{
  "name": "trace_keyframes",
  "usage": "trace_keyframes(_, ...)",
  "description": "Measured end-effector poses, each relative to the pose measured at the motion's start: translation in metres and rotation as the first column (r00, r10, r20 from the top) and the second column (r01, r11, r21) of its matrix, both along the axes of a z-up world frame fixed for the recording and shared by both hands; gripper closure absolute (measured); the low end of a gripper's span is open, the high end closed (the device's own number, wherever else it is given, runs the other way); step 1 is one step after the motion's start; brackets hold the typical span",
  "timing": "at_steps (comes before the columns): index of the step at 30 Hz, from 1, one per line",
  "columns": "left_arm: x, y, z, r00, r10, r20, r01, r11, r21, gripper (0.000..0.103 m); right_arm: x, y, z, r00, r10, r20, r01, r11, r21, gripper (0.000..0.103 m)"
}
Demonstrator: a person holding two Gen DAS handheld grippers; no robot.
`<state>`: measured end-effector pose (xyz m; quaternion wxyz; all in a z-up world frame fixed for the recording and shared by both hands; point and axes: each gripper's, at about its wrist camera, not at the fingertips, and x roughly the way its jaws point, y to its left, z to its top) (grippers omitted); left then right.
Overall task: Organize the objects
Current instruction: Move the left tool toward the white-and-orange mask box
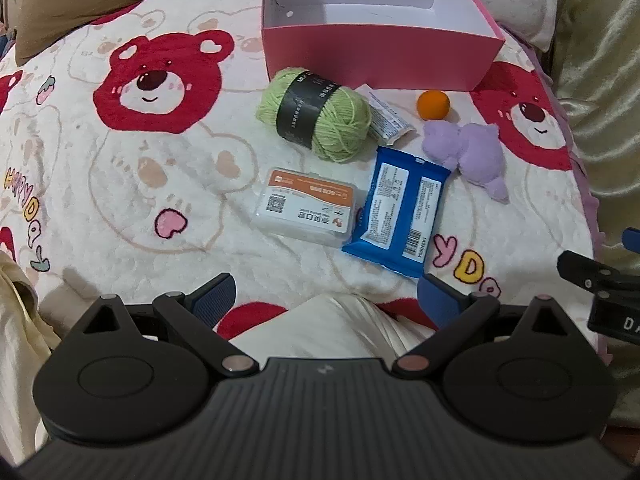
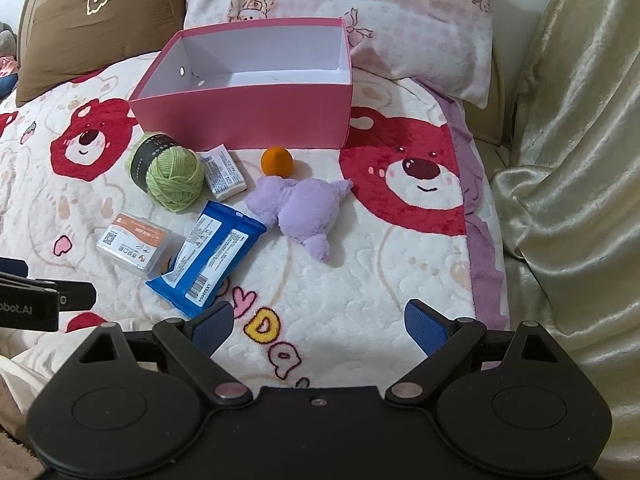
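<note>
Bear-print blanket [image 2: 360, 272] over a bed, pillows [image 2: 360, 8] behind — left gripper [image 1: 324, 300], right gripper [image 2: 320, 324] spread wide, empty.

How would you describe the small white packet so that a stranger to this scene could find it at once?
Start at the pink box on the bear-print blanket. Just in front of it lies a ball of green yarn; the small white packet sits against the yarn's right side. Unlike the bigger blue packet nearer the camera, it is white and short.
</note>
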<state>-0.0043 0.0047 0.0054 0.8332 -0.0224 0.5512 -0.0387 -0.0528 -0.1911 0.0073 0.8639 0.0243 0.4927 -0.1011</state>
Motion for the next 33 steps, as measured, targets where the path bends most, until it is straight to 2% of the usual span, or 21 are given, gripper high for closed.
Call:
trace_keyframes(6,-0.0002,0.0034,-0.0008,1.0,0.017,0.01,-0.017,1.0,0.009,0.004,-0.0005,0.0,-0.0002,1.0,0.004,0.004,-0.004,1.0,-0.002,0.008)
trace_keyframes(13,0.0026,0.0052,-0.0057,0.999,0.029,-0.014,-0.029,1.0,-0.001,0.004,-0.0011,0.0012,-0.0028,1.0,0.004,-0.002,-0.004,1.0,-0.001,0.008)
trace_keyframes(33,0.0,0.0007,0.0026,1.0,-0.027,-0.013,0.027,0.999,0.024,0.004,-0.0018,-0.0019,0.0003,1.0,0.001,0.007,-0.001,1.0,-0.007,0.008)
